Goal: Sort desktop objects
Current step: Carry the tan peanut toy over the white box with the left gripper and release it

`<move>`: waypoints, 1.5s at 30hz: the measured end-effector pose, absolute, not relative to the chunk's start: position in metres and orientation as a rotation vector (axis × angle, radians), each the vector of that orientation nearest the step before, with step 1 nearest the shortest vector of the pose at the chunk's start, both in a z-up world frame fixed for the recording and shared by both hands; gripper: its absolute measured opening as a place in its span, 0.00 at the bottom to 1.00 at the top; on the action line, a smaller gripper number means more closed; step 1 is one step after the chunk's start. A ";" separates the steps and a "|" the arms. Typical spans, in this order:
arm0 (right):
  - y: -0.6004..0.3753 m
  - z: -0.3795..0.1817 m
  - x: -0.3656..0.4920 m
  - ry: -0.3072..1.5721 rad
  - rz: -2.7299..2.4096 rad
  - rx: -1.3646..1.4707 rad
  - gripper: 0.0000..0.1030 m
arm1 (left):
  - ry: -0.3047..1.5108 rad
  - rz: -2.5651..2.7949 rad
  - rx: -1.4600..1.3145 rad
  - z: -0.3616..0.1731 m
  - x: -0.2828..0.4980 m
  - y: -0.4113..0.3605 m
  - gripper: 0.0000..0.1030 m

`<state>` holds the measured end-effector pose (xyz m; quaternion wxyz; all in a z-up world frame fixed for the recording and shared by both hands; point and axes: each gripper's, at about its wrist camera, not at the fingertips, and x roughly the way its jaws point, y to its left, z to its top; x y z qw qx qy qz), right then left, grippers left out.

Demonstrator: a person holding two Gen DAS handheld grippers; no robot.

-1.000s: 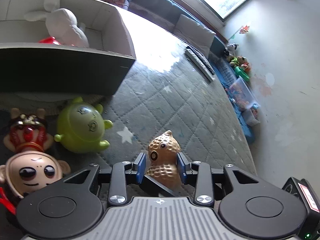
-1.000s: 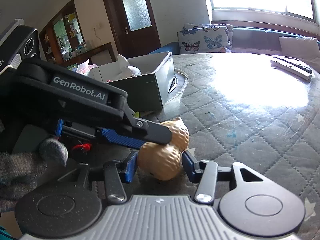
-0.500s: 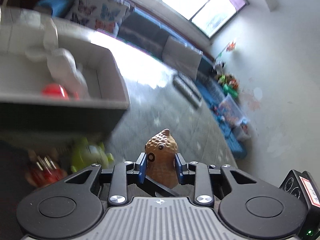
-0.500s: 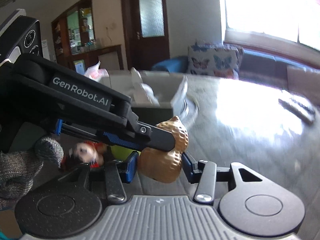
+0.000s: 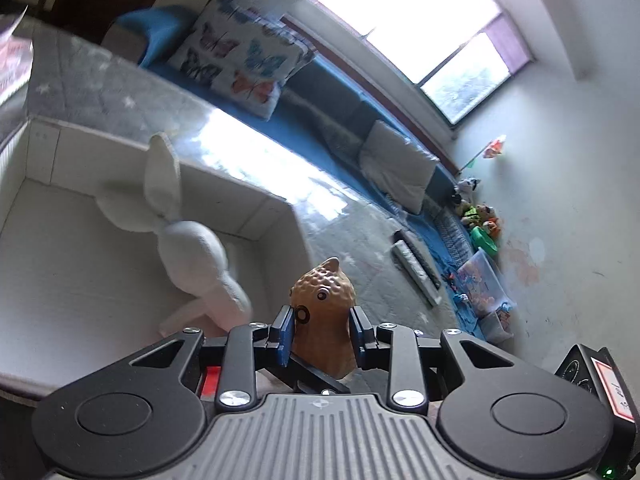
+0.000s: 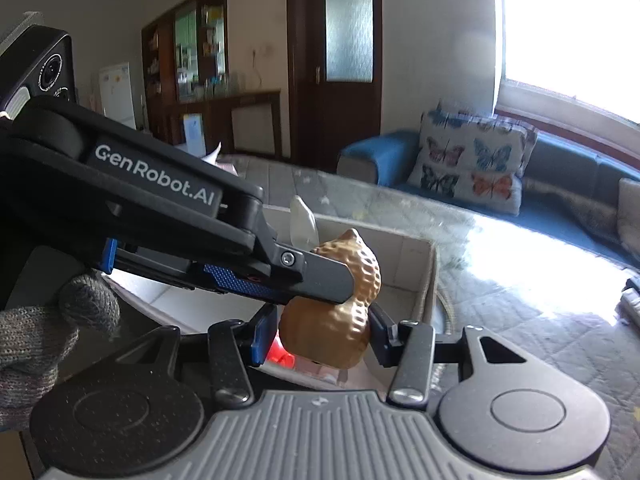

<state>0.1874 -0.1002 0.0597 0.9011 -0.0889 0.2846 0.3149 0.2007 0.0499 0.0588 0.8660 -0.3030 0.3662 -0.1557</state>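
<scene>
The left tongs (image 5: 322, 332) are being kept closed on the peanut toy (image 5: 323, 320), its waist pinched between the blue pads so that the head is standing clear above them. The right tongs (image 6: 322, 332) are being held around the lower bulb of the same toy; whether the pads are pressing it or only flanking it cannot be told, though a shared hold seems to be the aim, probably to steady the carry.

The table (image 5: 352, 240), quilted grey and catching window glare, is being used as the base for everything. On it the white box (image 5: 276, 216) is being presented open-topped, evidently as the sorting bin. Inside it the white plush rabbit (image 5: 192, 248) is lying against the far wall, already sorted by the look of it. The peanut toy is being held in the air just over the box's near corner, apparently for lowering inside.
</scene>
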 end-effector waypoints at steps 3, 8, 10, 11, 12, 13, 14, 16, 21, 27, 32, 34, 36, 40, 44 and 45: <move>-0.092 0.051 0.196 0.619 0.651 -0.213 0.47 | 0.802 -0.317 -0.637 0.048 0.211 0.054 0.31; -0.088 0.038 0.200 0.661 0.647 -0.225 0.54 | 0.846 -0.307 -0.645 0.034 0.221 0.056 0.31; -0.089 0.035 0.200 0.671 0.648 -0.221 0.58 | 0.857 -0.303 -0.644 0.031 0.223 0.056 0.31; -0.089 0.034 0.200 0.675 0.649 -0.220 0.59 | 0.861 -0.301 -0.642 0.029 0.224 0.056 0.31; -0.089 0.033 0.199 0.676 0.647 -0.221 0.63 | 0.863 -0.299 -0.641 0.029 0.225 0.056 0.31; -0.090 0.032 0.199 0.674 0.641 -0.221 0.66 | 0.865 -0.296 -0.639 0.028 0.225 0.056 0.31; -0.091 0.032 0.200 0.673 0.639 -0.219 0.66 | 0.868 -0.291 -0.638 0.026 0.226 0.056 0.31; -0.093 0.031 0.200 0.675 0.637 -0.205 0.76 | 0.876 -0.285 -0.637 0.025 0.227 0.056 0.32; -0.097 0.030 0.199 0.662 0.647 -0.181 0.81 | 0.907 -0.268 -0.622 0.020 0.231 0.055 0.31; -0.100 0.030 0.197 0.640 0.660 -0.161 0.88 | 0.917 -0.269 -0.627 0.020 0.229 0.057 0.31; -0.098 0.032 0.194 0.616 0.674 -0.160 1.00 | 0.900 -0.260 -0.593 0.027 0.227 0.057 0.31; -0.096 0.030 0.191 0.605 0.666 -0.167 1.00 | 0.897 -0.258 -0.581 0.028 0.226 0.057 0.31; -0.098 0.029 0.191 0.601 0.666 -0.155 1.00 | 0.890 -0.255 -0.575 0.030 0.224 0.057 0.31; -0.103 0.030 0.189 0.591 0.671 -0.133 1.00 | 0.865 -0.259 -0.573 0.037 0.218 0.059 0.32; -0.110 0.034 0.184 0.589 0.674 -0.106 1.00 | 0.824 -0.263 -0.560 0.047 0.206 0.063 0.32; -0.112 0.034 0.182 0.592 0.676 -0.103 1.00 | 0.814 -0.263 -0.559 0.050 0.202 0.063 0.32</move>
